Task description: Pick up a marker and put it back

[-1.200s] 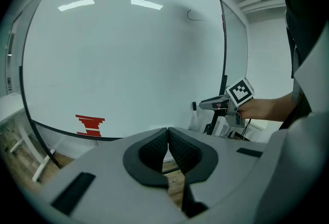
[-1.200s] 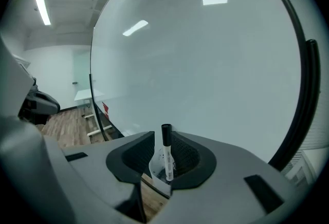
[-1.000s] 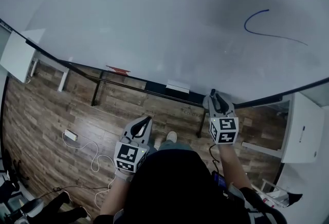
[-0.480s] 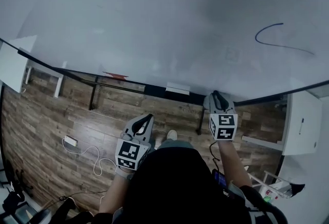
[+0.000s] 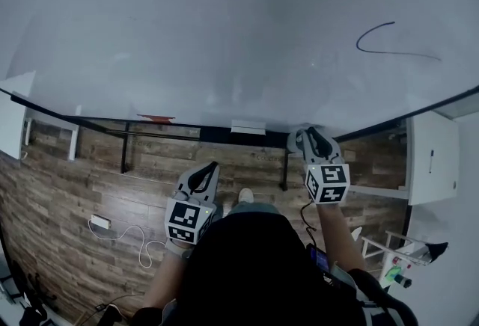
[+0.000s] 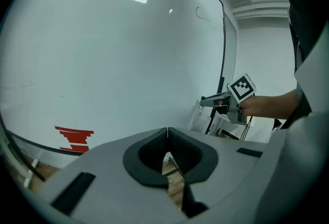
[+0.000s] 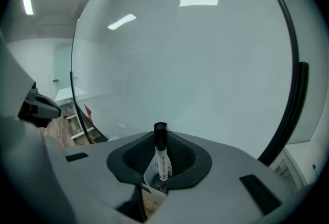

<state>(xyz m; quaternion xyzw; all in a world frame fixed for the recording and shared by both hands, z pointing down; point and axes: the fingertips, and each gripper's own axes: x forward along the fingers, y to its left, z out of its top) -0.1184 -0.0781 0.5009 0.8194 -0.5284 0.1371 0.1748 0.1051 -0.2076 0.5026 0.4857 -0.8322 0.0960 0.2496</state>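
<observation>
A white marker with a black cap (image 7: 161,159) stands upright between the jaws of my right gripper (image 7: 160,138). The jaws have just been closing and now grip it. In the head view that right gripper (image 5: 313,136) is at the lower edge of the whiteboard (image 5: 224,33), next to a white eraser on the board's ledge (image 5: 248,127). My left gripper (image 5: 206,173) hangs lower, over the wood floor. Its jaws (image 6: 167,129) meet at the tip with nothing between them. A curved pen line (image 5: 389,48) is drawn on the board at the upper right.
A red mark (image 6: 74,138) sits low on the board. The board's stand legs (image 5: 123,149) reach down to the wood floor. A cable and adapter (image 5: 101,223) lie at the left, and white cabinets (image 5: 434,167) stand at the right.
The right gripper has risen slightly along the board's lower edge. The head view has tilted, so the board and its pen line sit differently in the frame. The left gripper has shifted a little.
</observation>
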